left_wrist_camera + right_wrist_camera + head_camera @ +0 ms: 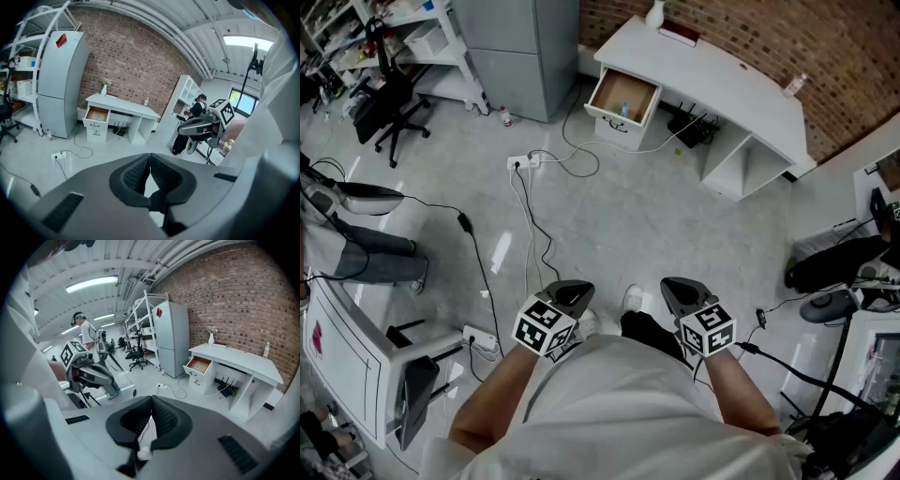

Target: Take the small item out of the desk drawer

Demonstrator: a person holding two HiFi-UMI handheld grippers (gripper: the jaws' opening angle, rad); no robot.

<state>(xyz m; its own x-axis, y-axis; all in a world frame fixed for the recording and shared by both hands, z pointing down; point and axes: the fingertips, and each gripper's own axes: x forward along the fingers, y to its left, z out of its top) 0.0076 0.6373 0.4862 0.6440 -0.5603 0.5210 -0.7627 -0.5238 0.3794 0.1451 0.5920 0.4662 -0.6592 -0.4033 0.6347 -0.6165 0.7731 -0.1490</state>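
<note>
Grey left gripper (573,292) and right gripper (679,287), jaws pressed together and empty, hang well apart from the open white desk drawer (617,120).

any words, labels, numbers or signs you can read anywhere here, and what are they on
No text can be read in any view.
Too small to read: red sticker on the fridge.
Blurred, unreadable: pink mark on the white cabinet.
Patterns only, no letters: black-and-white square markers on the left hand-held gripper and right hand-held gripper.
</note>
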